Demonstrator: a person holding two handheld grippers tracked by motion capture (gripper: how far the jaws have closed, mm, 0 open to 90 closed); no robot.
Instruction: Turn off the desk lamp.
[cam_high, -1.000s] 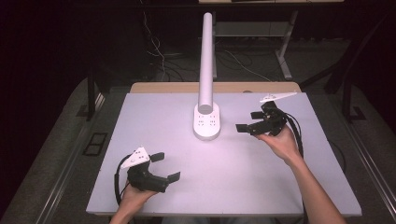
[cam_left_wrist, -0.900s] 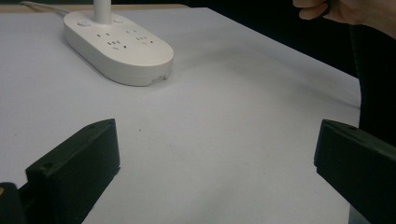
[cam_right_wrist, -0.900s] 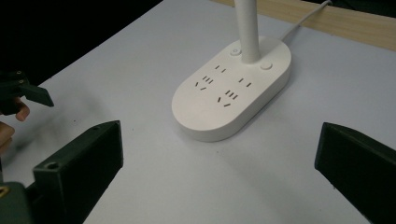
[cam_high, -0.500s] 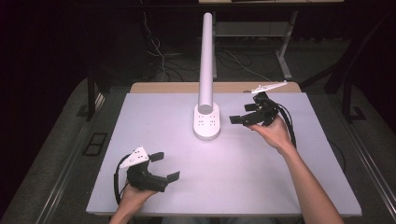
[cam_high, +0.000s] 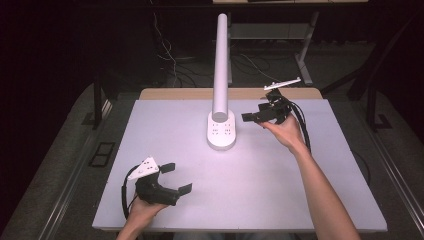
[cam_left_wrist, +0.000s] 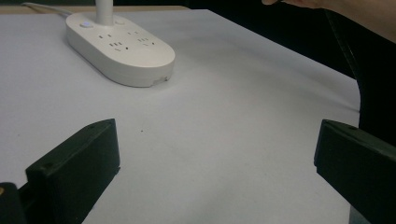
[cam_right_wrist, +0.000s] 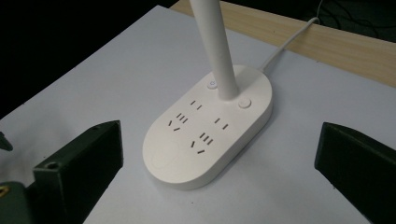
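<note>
The lamp base sits at the surface's far centre, its oval long axis running front to back, its post upright at the far end. The right gripper hovers just beside it, fingers wide. The left gripper rests near the front edge, fingers wide, empty.

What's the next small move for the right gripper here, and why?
Probably ease the right gripper further toward the lamp base and down. Its jaws stand wide open and empty, raised above the table just beside the base, and its own view looks onto the sockets and the two round buttons by the post. The left gripper rests open near the front edge.
</note>
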